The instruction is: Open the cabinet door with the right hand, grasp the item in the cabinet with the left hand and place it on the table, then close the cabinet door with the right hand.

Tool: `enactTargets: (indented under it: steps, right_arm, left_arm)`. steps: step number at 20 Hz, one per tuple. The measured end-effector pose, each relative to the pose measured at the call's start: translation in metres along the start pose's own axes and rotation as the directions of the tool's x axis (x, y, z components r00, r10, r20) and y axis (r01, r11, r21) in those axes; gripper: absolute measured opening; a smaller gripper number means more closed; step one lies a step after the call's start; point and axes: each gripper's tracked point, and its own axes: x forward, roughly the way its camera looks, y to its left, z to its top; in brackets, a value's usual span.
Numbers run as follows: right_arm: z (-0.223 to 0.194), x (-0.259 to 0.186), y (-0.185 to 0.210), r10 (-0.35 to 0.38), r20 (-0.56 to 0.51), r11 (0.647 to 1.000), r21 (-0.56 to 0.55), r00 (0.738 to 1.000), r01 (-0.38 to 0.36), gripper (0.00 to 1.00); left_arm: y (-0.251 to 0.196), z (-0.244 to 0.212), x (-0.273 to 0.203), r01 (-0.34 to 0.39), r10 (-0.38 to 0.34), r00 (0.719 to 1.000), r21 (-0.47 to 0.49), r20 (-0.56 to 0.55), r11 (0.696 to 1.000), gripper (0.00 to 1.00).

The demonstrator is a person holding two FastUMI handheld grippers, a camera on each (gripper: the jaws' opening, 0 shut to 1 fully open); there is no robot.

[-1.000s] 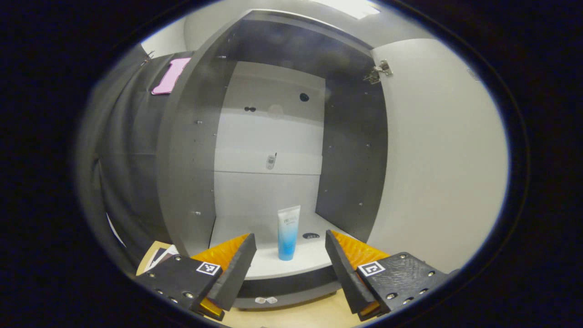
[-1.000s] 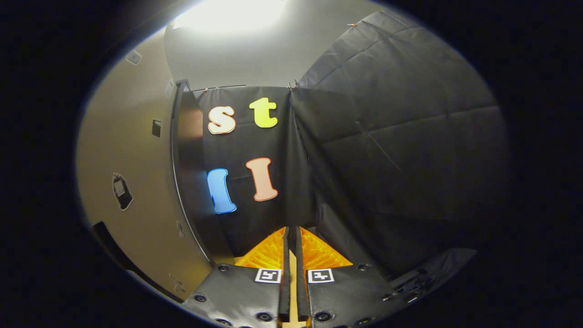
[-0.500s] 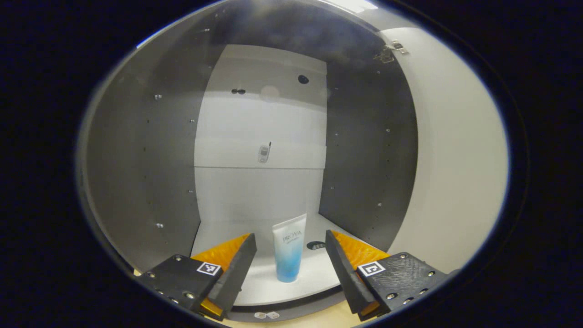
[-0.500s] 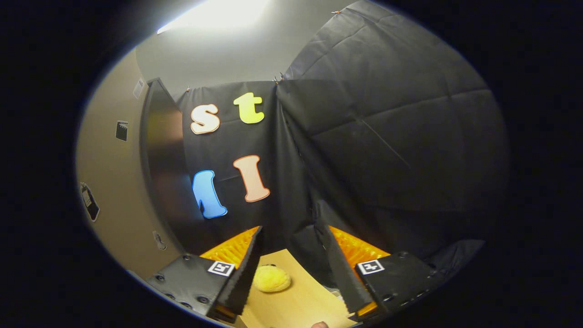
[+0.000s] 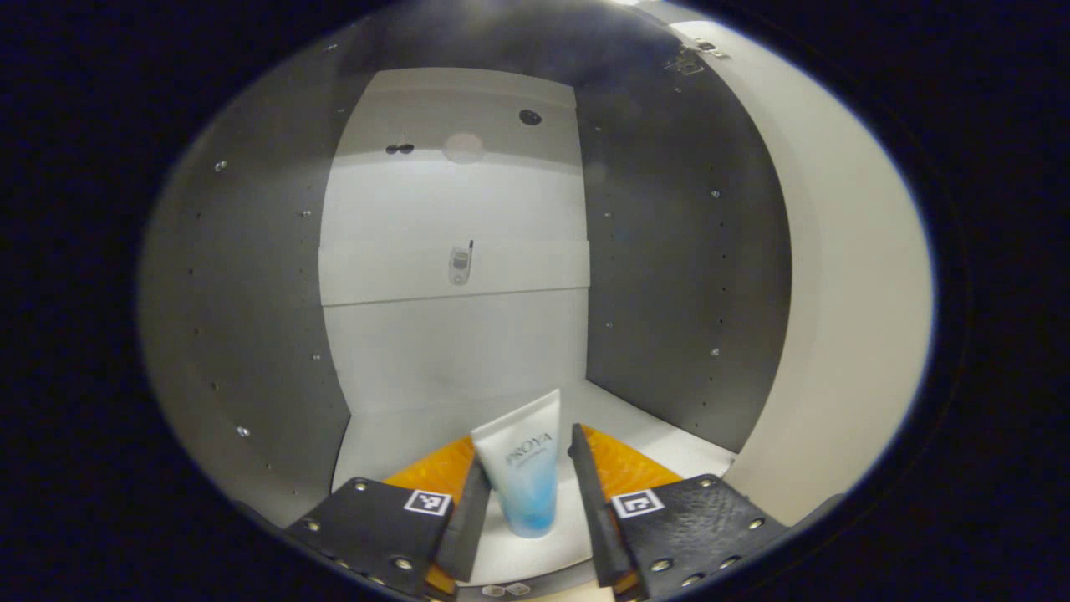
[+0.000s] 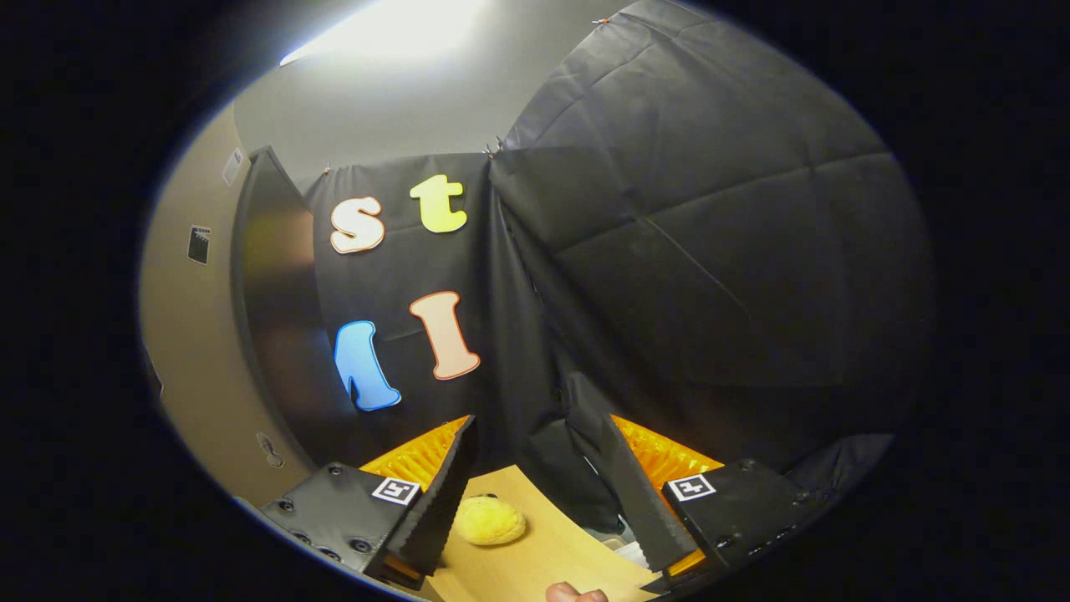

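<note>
Item: tube (image 5: 522,477), white fading to blue toward its base, standing cap-down and upright on the cabinet floor (image 5: 393,439), near the front edge.
Left tongs (image 5: 525,493): reached into the cabinet, one finger on each side of the tube; fingers drawn in close, but whether both press on it I cannot tell.
Right tongs (image 6: 535,493): fingers apart, holding nothing, over the tabletop (image 6: 535,560), pointed at the booth wall.
Cabinet door (image 5: 844,318): swung wide open, pale inner face at the right of the left gripper view; its edge (image 6: 272,309) also stands at the left of the right gripper view.
Tabletop, other contents: a yellow plush object (image 6: 489,520) lying between the right tongs' fingers, farther off.
Done, by judgement: door opened; left tongs positioned on the item.
Left to do: secure the grip, lift the tube out, set it on the tabletop, then close the door with the right tongs.
</note>
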Motion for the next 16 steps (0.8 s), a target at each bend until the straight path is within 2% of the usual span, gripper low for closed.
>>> enactTargets:
  steps: [1,3,5,6,8,15,16]
  right_arm:
    - [-0.003,0.0,0.0,-0.003,-0.009,1.0,-0.001,1.0,0.003,0.92]
    - [-0.007,0.001,0.001,-0.002,-0.019,1.0,-0.008,1.0,0.002,0.92]
    - [-0.01,0.001,0.002,-0.005,-0.025,1.0,-0.026,1.0,0.004,0.92]
    - [-0.01,0.002,0.002,-0.007,-0.026,0.999,-0.035,1.0,0.006,0.92]
    - [-0.012,0.001,0.003,-0.008,-0.031,0.999,-0.046,0.999,0.006,0.92]
    - [-0.015,-0.011,0.005,-0.002,-0.034,0.999,-0.035,0.999,0.001,0.92]
    - [-0.015,-0.013,0.007,0.001,-0.034,0.999,-0.035,0.999,-0.003,0.92]
  left_arm:
    - [-0.001,-0.003,-0.001,0.007,-0.007,1.0,0.006,-0.009,1.0,0.49]
    - [0.0,-0.005,0.0,0.004,-0.005,1.0,-0.009,-0.011,1.0,0.45]
    - [0.002,-0.004,-0.004,-0.008,0.007,1.0,-0.047,-0.004,0.999,0.21]
    - [0.004,-0.005,-0.005,-0.014,0.014,1.0,-0.047,-0.004,0.999,0.21]
    - [0.009,-0.005,-0.008,-0.039,0.039,0.999,-0.068,-0.001,0.997,0.15]
    - [0.01,0.004,-0.046,-0.007,0.008,1.0,-0.09,0.019,0.996,0.15]
    - [0.01,0.008,-0.055,-0.002,0.004,1.0,-0.088,0.027,0.996,0.12]
